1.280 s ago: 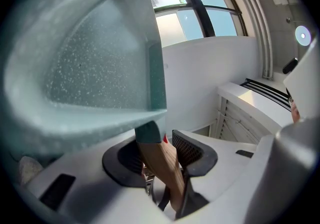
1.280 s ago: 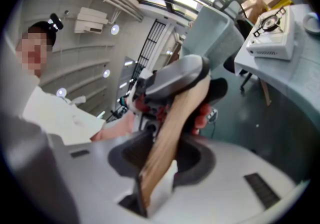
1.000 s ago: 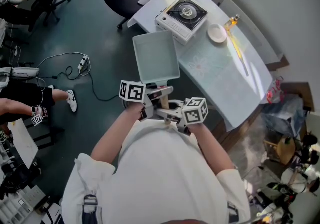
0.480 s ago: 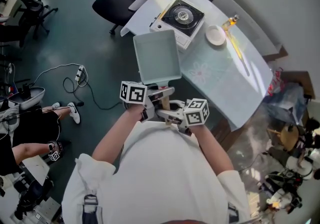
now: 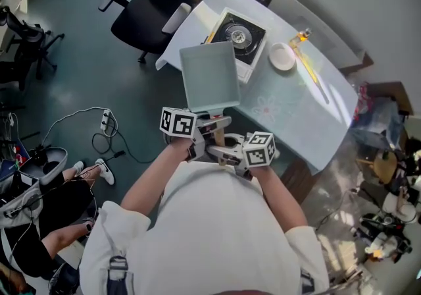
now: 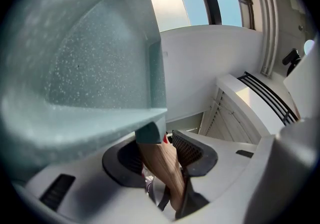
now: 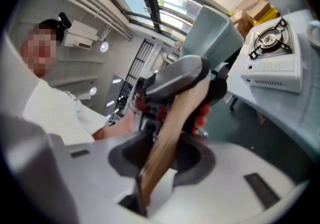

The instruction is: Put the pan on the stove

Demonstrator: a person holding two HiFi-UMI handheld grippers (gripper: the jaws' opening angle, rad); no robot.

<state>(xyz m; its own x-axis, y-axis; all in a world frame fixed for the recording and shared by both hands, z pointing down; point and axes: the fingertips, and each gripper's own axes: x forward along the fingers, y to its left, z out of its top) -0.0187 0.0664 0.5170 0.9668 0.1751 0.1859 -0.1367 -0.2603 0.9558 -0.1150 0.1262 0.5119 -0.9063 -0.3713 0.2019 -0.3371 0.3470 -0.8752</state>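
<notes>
My left gripper (image 6: 160,154) is clamped on the wooden handle (image 6: 159,160) of the square pale-green pan (image 5: 209,80), close under the pan's body. My right gripper (image 7: 165,155) pinches the same handle further back, nearer my body. Both pairs of jaws press on the wood, with no gap on either side.

The pickup is done, and I judge the task about midway. The pan is in the air in front of me, roughly level, and it rests on nothing. The placing has not yet begun. The portable gas stove (image 5: 240,31) sits on the far end of the white surface (image 5: 299,112), with a small white dish (image 5: 281,56) just beside it.

In the head view the pan's far edge overlaps the stove's near corner. (I read that as the steep camera angle, not contact.) In the right gripper view the stove stands well ahead and lower, with open floor in between.

The pan extends straight out from both grippers, its open side up. What is left is to bring it over the burner and lower it.
</notes>
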